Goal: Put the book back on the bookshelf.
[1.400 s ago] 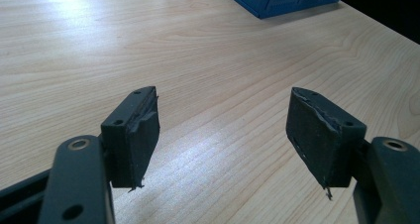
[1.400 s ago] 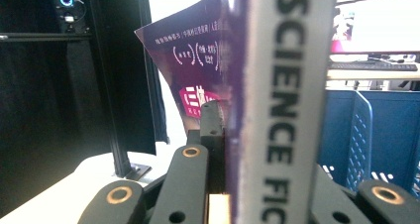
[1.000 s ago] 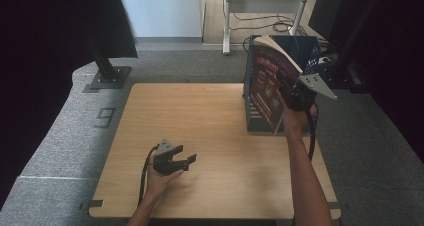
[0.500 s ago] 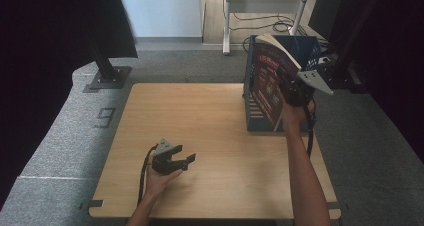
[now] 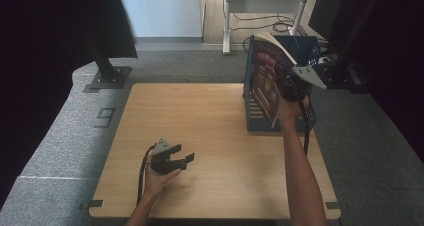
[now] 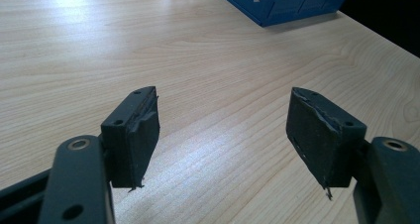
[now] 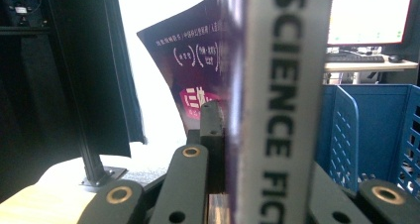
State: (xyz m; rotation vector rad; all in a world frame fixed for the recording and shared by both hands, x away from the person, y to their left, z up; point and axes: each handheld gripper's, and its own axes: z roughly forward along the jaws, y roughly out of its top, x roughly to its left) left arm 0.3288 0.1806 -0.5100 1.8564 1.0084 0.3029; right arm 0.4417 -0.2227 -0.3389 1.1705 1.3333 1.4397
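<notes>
L claw (image 5: 176, 161) rests low on the pale wooden bench (image 5: 210, 136), jaws spread wide, nothing btwn them. R claw (image 5: 286, 83) is clamped on a purple softcover book w/ white spine (image 5: 267, 81), held tilted over the blue perforated plastic crate (image 5: 305, 48) at bench's far R edge.

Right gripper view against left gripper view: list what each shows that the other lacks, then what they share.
Right gripper view alone: the right gripper shut on a book, spine lettering reading SCIENCE, a dark curved cover, and a monitor on a desk behind.

Left gripper view alone: the left gripper open and empty, low over the bare wooden table.

Both: the blue perforated rack.
</notes>
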